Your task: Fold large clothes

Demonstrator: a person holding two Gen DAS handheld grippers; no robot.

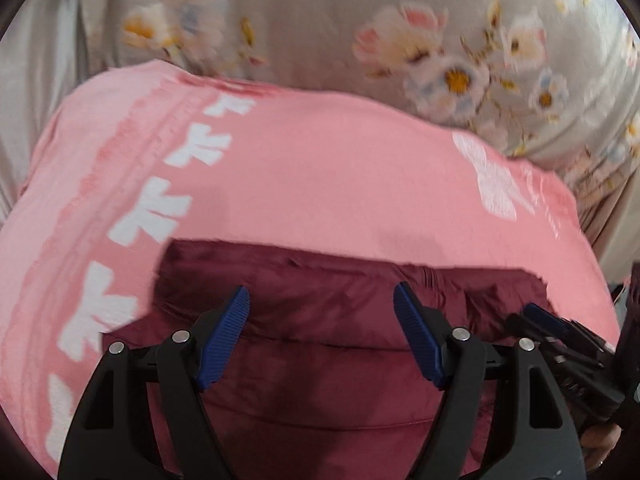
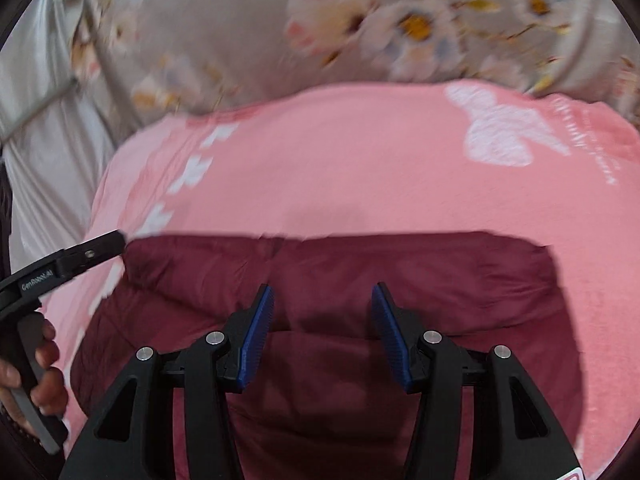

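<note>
Both tools are hanging over the clothes with nothing between their pads: the left tool [image 1: 322, 336] is standing wide open, its blue pads [image 1: 226, 336] spread well apart above the maroon garment [image 1: 320, 392], and the right tool [image 2: 323, 332] is standing about half open, its pads [image 2: 258, 336] also apart and gripping nothing. The maroon garment is lying at the near side, folded into a rounded block with a straight far edge and a crease running across it from left to right, and it is resting on top of a pink cloth [image 1: 328, 168]. That pink cloth is spreading out far and to both sides of the garment; a column of white marks is running along its left part and a white bow shape [image 1: 492, 180] is sitting near its far right corner. Beyond the pink cloth, a grey sheet [image 1: 304, 12] printed with pale flowers is covering the bed at the far side. In the left wrist view the right tool is showing at the right edge, just beside the near right corner of the garment. In the right wrist view the left tool [image 2: 100, 246] is reaching in from the left edge, its tip near the far left corner of the garment, and a hand [image 2: 44, 376] is wrapping around its grey handle. Much of the far background is blurring.
</note>
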